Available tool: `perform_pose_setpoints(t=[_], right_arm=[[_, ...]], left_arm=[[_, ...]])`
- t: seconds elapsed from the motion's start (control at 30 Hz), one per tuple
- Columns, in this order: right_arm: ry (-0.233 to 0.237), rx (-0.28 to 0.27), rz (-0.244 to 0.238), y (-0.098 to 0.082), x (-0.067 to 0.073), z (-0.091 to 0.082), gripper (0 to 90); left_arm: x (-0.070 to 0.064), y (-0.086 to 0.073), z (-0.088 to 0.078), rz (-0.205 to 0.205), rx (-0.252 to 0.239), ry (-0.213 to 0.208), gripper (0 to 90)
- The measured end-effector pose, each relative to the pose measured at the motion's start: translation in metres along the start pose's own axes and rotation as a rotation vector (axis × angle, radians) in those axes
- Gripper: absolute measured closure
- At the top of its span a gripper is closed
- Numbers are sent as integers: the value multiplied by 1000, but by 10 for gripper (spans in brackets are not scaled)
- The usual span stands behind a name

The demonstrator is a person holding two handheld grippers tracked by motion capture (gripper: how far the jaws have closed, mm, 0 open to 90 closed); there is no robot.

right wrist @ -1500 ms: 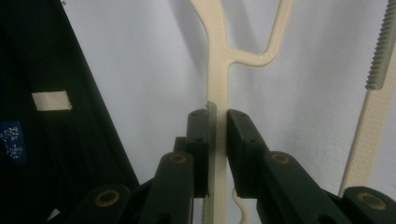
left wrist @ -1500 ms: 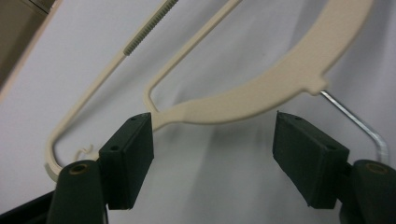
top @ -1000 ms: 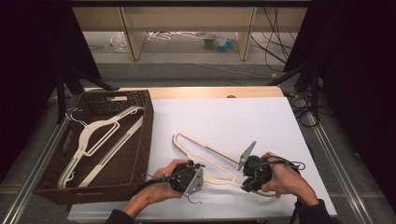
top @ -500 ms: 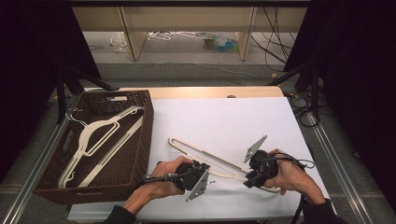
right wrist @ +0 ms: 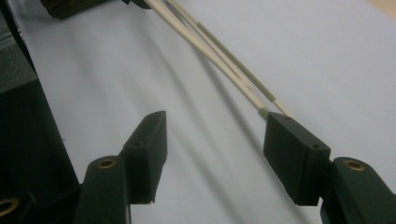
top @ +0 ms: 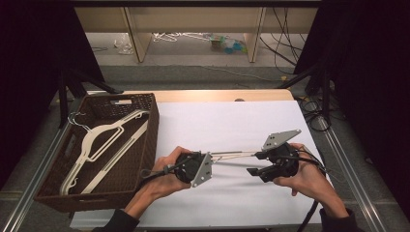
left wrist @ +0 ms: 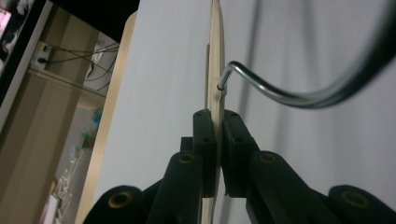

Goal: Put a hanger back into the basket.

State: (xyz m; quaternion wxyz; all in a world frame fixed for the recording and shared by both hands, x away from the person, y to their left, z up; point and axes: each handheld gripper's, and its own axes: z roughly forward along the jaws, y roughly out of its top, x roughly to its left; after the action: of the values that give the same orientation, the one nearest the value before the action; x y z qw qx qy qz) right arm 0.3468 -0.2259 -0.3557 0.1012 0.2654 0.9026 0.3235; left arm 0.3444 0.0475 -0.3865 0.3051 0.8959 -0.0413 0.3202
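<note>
A cream wooden hanger [top: 237,154] with a metal hook [left wrist: 280,91] hangs edge-on above the white table, between my two grippers. My left gripper [top: 209,159] has just closed and is shut on the hanger's body [left wrist: 215,70] beside the hook, with both pads pressed on the wood [left wrist: 218,154]. My right gripper [top: 254,163] points left at the hanger's other end. Its jaws have just been opening and stand wide [right wrist: 212,126]. Nothing lies between them. The hanger's thin bars [right wrist: 219,60] end right by its right-hand jaw.
A dark wicker basket [top: 145,101] stands at the table's left with another cream hanger [top: 104,140] inside. White table cover [top: 232,121] stretches behind the hands. Cables [top: 309,106] run off the right edge. A shelf unit [top: 193,19] stands beyond the table.
The hanger lay flat on the table; now it is lifted and turned on edge. Both hands rose. The left jaws closed on it and the right jaws opened and let go.
</note>
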Motion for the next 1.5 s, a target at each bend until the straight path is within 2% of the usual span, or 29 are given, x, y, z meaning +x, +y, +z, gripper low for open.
perform_pose_setpoints(t=[0.03, 0.07, 0.1, 0.17, 0.23, 0.27, 0.33, 0.43, 0.5, 0.6, 0.73, 0.83, 1.03, 1.13, 1.33, 1.43, 1.5], right_arm=[[-15, -35, -10, 1, 0, -1, 402], [-5, -36, 4, 2, 1, -4, 397], [-2, -58, -6, 3, 1, -5, 396], [-18, -95, 1, 4, 3, -8, 389], [-13, -103, 3, 5, 4, -13, 383], [-21, -119, 2, 5, 5, -14, 382], [-23, -137, 6, 6, 6, -17, 382], [-23, -145, -2, 5, 9, -19, 378], [-22, -153, -12, 4, 10, -19, 375], [-10, -146, -2, 1, 12, -18, 372], [3, -138, 2, -5, 13, -14, 363], [17, -131, 12, -10, 13, -11, 362], [24, -137, 23, -20, 15, -4, 336], [20, -145, 43, -26, 15, 0, 321], [35, -133, 39, -35, 17, 7, 299], [35, -123, 48, -39, 16, 8, 299], [38, -118, 46, -41, 16, 8, 298]], left_arm=[[9, 1, 0, 51, -32, -44, 855], [8, -2, -5, -62, -12, -8, 855], [11, -3, -8, -105, -20, -5, 855], [18, -5, -15, -180, -18, -5, 855], [25, -6, -20, -244, -31, -18, 856], [28, -7, -23, -295, -37, -25, 855], [37, -9, -28, -337, -41, -29, 856], [47, -16, -35, -455, -89, -68, 856], [51, -18, -39, -473, -95, -80, 856], [55, -22, -44, -525, -117, -88, 856], [60, -24, -51, -559, -125, -105, 856], [64, -22, -57, -570, -129, -112, 856], [73, -22, -71, -649, -156, -138, 856], [77, -25, -76, -710, -179, -161, 856], [86, -26, -88, -767, -219, -200, 857], [92, -24, -100, -797, -244, -217, 857], [95, -22, -105, -806, -246, -224, 857]])
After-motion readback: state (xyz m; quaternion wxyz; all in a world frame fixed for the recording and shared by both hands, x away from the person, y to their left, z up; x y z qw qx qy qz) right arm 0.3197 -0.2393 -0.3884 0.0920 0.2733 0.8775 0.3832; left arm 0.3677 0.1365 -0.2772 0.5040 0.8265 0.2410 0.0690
